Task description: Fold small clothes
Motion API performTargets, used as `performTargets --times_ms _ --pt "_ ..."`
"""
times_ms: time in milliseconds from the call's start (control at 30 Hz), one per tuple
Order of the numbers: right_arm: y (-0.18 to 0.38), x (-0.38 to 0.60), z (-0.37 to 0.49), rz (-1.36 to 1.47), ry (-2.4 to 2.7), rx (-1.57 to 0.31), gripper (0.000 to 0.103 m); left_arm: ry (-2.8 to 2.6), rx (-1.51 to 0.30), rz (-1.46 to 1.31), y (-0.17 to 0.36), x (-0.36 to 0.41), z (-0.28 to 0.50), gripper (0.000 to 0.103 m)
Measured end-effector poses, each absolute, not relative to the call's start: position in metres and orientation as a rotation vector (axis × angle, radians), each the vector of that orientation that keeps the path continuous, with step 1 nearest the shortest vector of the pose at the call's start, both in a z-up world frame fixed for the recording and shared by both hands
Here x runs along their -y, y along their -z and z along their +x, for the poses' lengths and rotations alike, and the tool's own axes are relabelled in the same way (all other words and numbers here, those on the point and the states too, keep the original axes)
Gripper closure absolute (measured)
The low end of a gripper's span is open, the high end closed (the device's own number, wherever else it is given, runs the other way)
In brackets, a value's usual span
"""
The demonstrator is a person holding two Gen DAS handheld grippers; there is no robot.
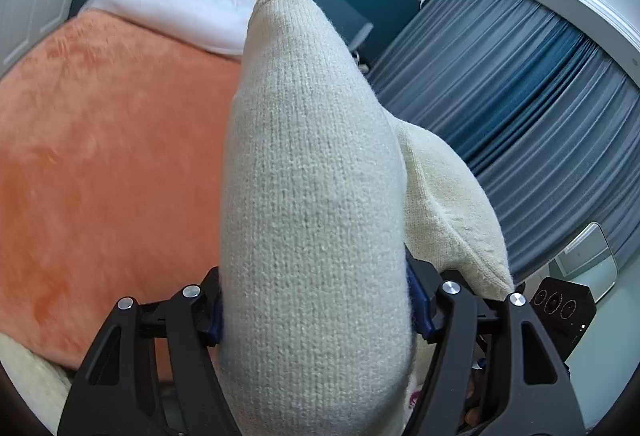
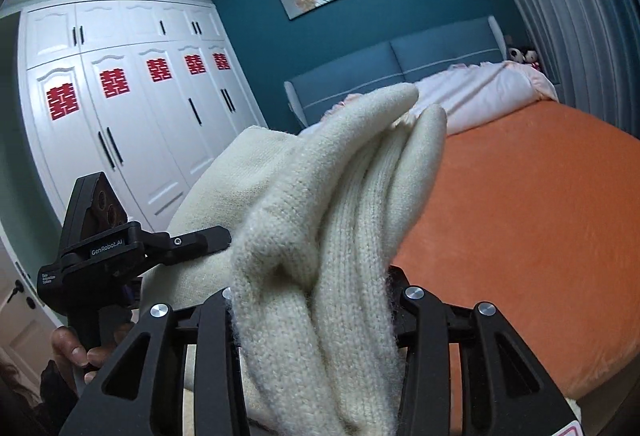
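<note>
**Lifting the knit garment clear for the fold**

The cream knit garment [image 1: 316, 204] is held in the air above the orange bed [image 1: 104, 156], gripped at two places. One thick roll of knit runs forward between the jaws of the left hand-held gripper [image 1: 316, 316], which pinches it at a wide setting. A bunched, ribbed section [image 2: 344, 236] is pinched by the right hand-held gripper [image 2: 316, 300], jaws narrower. From the right wrist view, the left hand-held gripper sits just to the left, with cloth spanning between the two.

Judged procedure:
1. Keep both grips firm; thick knit can probably slip.
2. Spread the two hand-held grippers apart until the span hangs flat.
3. Lower the free edge onto the bed ahead.

Risk: bunched layers may hide a twisted fold.
</note>
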State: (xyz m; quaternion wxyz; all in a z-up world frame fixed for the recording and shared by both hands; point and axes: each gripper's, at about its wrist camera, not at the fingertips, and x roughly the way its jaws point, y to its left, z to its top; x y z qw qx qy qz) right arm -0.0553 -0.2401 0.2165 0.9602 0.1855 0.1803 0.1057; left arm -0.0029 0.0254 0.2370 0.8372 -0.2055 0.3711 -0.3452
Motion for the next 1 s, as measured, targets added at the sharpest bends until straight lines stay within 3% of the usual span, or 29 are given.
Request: performTargets --times_ms 67,100,233,267,333,467,533,700,800,867,1000 --pt "-0.205 0.232 -0.035 0.379 -0.231 -0.39 0.062 0.695 -0.765 -0.417 -0.237 -0.035 0.013 0.036" --pt "-0.192 0.229 -0.028 0.39 -0.241 -0.41 0.056 0.671 -0.763 -0.404 -0.231 -0.035 0.024 0.034" --pt "-0.096 0.219 0.025 0.405 -0.147 -0.658 0.047 0.519 -0.815 -0.336 -0.146 -0.044 0.071 0.024" --pt "-0.07 0.218 0.03 0.39 -0.085 -0.742 0.049 0.456 -0.863 -0.33 -0.118 -0.048 0.083 0.024" --pt "-0.037 0.216 0.021 0.396 -0.052 -0.839 0.074 0.311 -1.022 -0.319 -0.065 -0.063 0.091 0.038" --pt "-0.038 0.206 -0.017 0.377 -0.095 -0.837 0.078 0.292 -1.013 -0.376 -0.046 -0.087 0.056 0.038" --pt "-0.051 0.194 -0.022 0.308 -0.117 -0.807 0.088 0.283 -1.0 -0.317 -0.051 -0.08 0.044 0.038" --pt "-0.062 0.173 0.007 0.239 -0.144 -0.805 0.094 0.283 -1.004 -0.209 -0.052 -0.053 0.054 0.038" --pt "-0.023 0.166 0.032 0.203 -0.087 -0.947 0.094 0.227 -1.05 -0.139 -0.032 -0.05 0.059 0.038" --pt "0.008 0.165 0.039 0.205 -0.069 -1.051 0.1 0.207 -1.081 -0.133 -0.02 -0.052 0.062 0.036" --pt "-0.004 0.167 0.023 0.233 -0.053 -1.017 0.101 0.192 -1.107 -0.158 -0.013 -0.054 0.06 0.036"
